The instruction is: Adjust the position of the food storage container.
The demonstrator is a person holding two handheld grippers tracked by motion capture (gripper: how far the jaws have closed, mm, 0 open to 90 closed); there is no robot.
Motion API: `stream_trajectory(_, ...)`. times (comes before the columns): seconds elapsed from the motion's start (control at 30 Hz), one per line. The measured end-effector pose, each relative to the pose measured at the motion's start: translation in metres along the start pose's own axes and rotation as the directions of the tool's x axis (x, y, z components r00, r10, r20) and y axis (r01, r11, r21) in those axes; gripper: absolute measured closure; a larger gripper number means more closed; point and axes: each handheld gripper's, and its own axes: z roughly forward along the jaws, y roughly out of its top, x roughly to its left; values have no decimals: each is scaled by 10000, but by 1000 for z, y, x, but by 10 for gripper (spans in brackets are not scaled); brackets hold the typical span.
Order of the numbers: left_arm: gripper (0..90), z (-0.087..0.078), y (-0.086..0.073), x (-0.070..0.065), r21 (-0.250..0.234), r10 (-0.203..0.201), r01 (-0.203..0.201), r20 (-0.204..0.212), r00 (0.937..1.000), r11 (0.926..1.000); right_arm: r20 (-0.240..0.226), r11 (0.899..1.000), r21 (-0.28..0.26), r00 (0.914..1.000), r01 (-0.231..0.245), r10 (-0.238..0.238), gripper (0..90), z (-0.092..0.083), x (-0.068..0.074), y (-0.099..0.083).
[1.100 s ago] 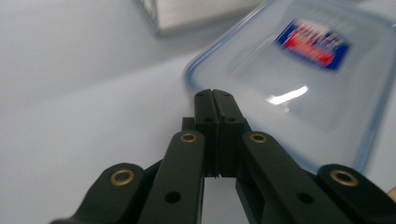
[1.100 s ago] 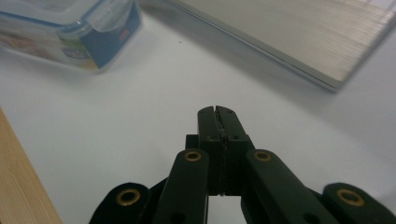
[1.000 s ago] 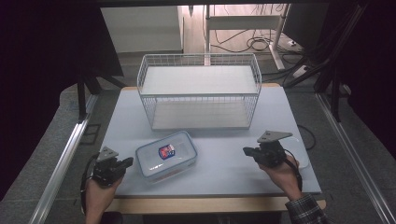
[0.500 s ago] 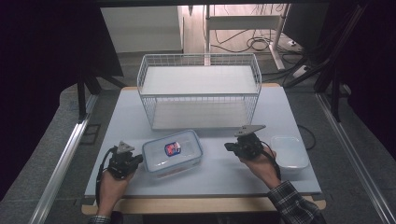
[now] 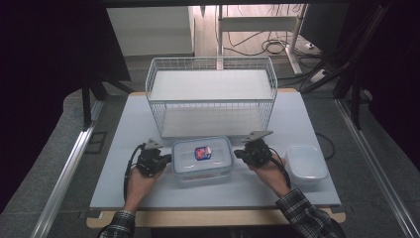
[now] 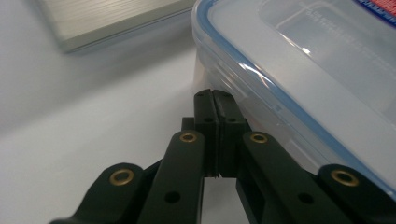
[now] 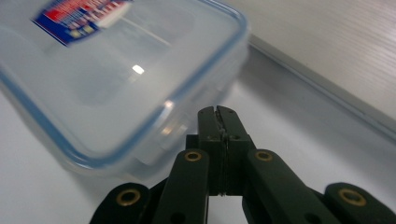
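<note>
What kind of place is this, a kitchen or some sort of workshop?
Probably a lab or test room, not a kitchen: a bare white table with a wire basket and a lidded plastic box, loose cables on the floor behind, and dark surrounds.

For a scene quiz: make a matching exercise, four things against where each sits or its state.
Things:
1. lidded container with the blue seal
2. wire basket
3. plain white container
4. left gripper

Places or states:
A. at the table's right edge
B. jaws shut, by the left end of the lidded container
C. at the back of the table
D. between the two grippers

Pairs: 1-D, 2-C, 3-A, 4-B
</note>
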Motion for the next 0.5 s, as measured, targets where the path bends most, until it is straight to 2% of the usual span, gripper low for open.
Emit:
stream_trajectory(0.1, 894, 5, 4, -6, 11, 128, -128, 138, 9998, 9999, 177, 9996, 203, 9997, -195, 191, 890, -8, -3, -6)
stream_trajectory(0.23, 896, 11, 8, -12, 5, 84, -85, 399, 9992, 10000, 273, 9987, 371, 9990, -351, 341, 892, -17, -3, -15)
stream_trajectory(0.33, 897, 14, 10, -15, 39, 107, -109, 429, 9990, 9999, 400, 9986, 430, 9988, -313, 296, 892, -23, -2, -20)
stream_trajectory(0.43, 897, 17, 11, -21, 1, 264, -265, 653, 9975, 9996, 634, 9981, 566, 9978, -227, 191, 892, -26, -2, -24)
stream_trajectory(0.5, 893, 15, 11, -24, 22, 323, -325, 540, 9980, 9995, 626, 9977, 610, 9977, -303, 264, 892, -26, -4, -26)
